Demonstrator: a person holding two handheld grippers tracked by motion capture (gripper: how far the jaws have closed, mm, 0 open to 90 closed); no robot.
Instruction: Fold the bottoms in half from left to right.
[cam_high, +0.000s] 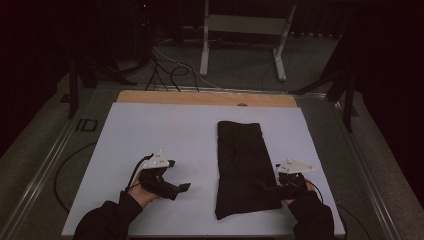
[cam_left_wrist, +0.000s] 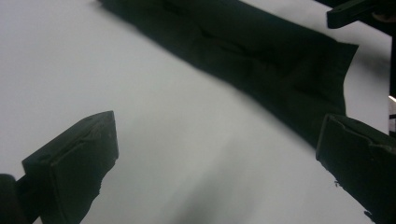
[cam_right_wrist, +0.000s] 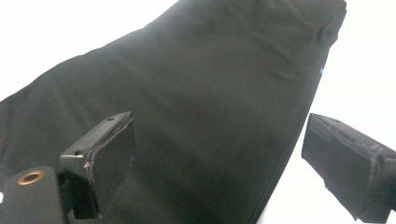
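A black folded cloth (cam_high: 242, 167) lies lengthwise on the white table sheet (cam_high: 150, 130), right of centre. My right gripper (cam_high: 265, 189) is open at the cloth's near right edge, one jaw over the fabric (cam_right_wrist: 201, 102) and the other over the white sheet beside it. My left gripper (cam_high: 181, 188) is open and empty over bare white sheet, left of the cloth (cam_left_wrist: 261, 60). In the left gripper view, the right gripper's jaw tip (cam_left_wrist: 355, 11) shows at the top right, past the cloth's near end.
A wooden table edge (cam_high: 205, 98) runs along the far side of the sheet. Beyond it are cables (cam_high: 165, 70) on the floor and a white metal stand (cam_high: 245, 30). Dark sleeves (cam_high: 107, 220) enter from the bottom.
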